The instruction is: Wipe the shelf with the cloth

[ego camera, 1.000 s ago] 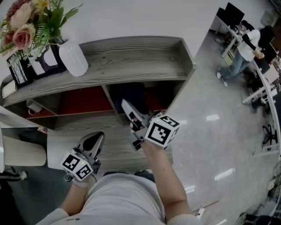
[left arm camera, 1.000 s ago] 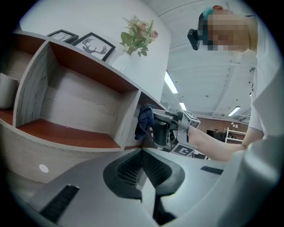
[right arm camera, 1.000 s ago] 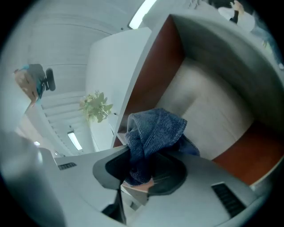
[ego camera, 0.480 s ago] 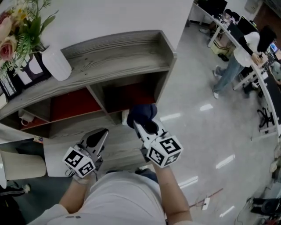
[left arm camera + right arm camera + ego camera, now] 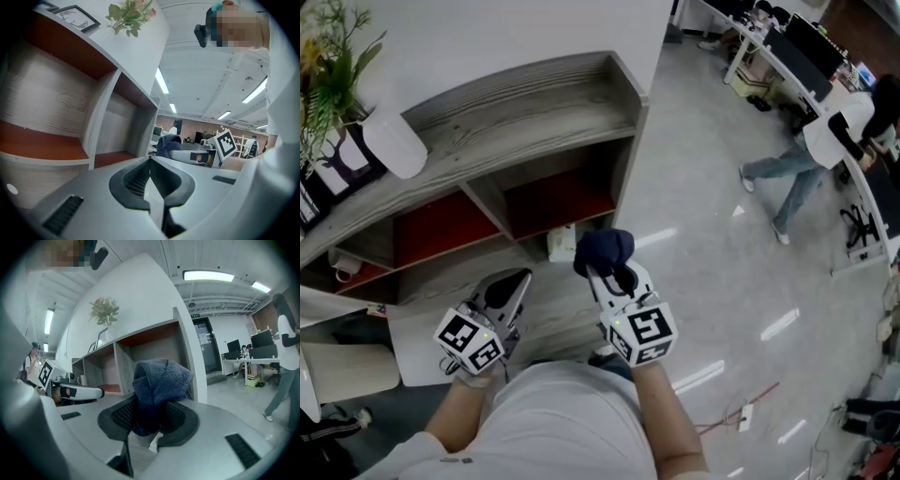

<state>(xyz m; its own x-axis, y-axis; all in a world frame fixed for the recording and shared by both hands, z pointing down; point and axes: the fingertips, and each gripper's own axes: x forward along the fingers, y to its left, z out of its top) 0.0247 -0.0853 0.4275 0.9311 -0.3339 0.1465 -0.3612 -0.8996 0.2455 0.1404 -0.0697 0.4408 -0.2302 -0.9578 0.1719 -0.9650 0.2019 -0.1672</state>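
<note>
- Glossy grey floor lies open across the right of the frame, past the right end of the shelf.
- Red-based compartments face lower centre, and a white vase stands on top at upper left.
- At centre, the right hand-held gripper is clamped on the dark blue cloth, near the right compartment's front edge.
- At lower left, the left hand-held gripper has its jaws pressed together on nothing.

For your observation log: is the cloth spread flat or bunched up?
Bunched. The dark blue cloth bulges in folds from the right gripper, whose jaws clamp it.
</note>
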